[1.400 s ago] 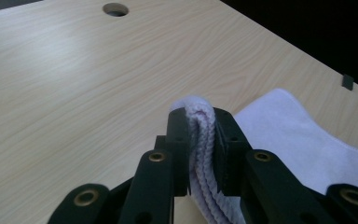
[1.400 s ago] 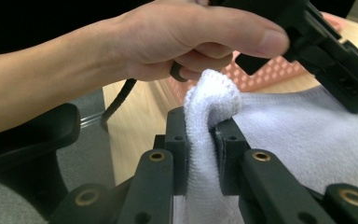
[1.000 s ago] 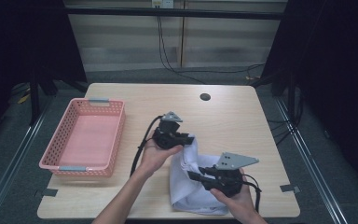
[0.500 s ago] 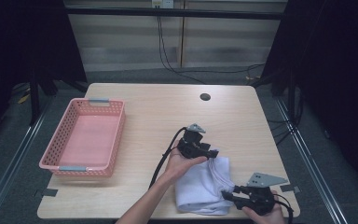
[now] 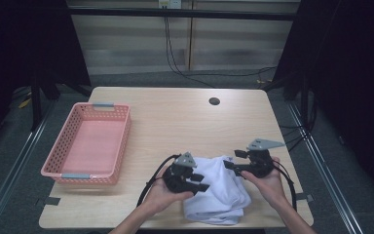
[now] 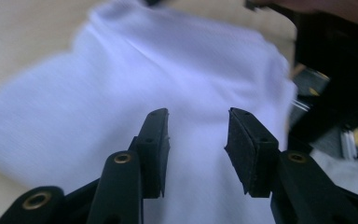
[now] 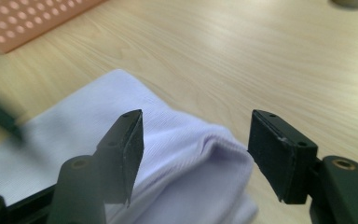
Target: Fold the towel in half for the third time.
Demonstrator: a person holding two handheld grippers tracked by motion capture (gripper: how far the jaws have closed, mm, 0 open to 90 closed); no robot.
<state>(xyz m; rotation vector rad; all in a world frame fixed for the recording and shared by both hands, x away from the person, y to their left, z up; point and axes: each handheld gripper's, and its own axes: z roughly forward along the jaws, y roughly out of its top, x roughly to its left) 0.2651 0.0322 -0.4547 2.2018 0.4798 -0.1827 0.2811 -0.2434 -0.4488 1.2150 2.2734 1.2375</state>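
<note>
both tools have just let go of the white cloth [image 5: 219, 187] and shifted. a second ago they sat closed on it, the left at its far edge and the right low at the near right corner; now the left tool [image 5: 202, 185] lies over the cloth's left side and the right tool [image 5: 230, 162] hangs at its far right corner. the right tool's jaws have just been opening and stand wide, a folded corner of cloth [image 7: 205, 154] under the gap, pads not pressing it. the left tool's [image 6: 196, 140] jaws opened and then came in a little; they stand partly apart above the cloth with nothing pinched. the bundle looks more gathered than before, lying at the near edge of the counter [image 5: 185, 122], right of centre, well apart from the basket [image 5: 90, 141]. by my reading one fold is finished and both hands are moving to take fresh holds for the next one.

count: one white cloth, one pink basket, empty, one dark round hole [image 5: 214, 101] in the counter at the far side, two tools, two hands
</note>
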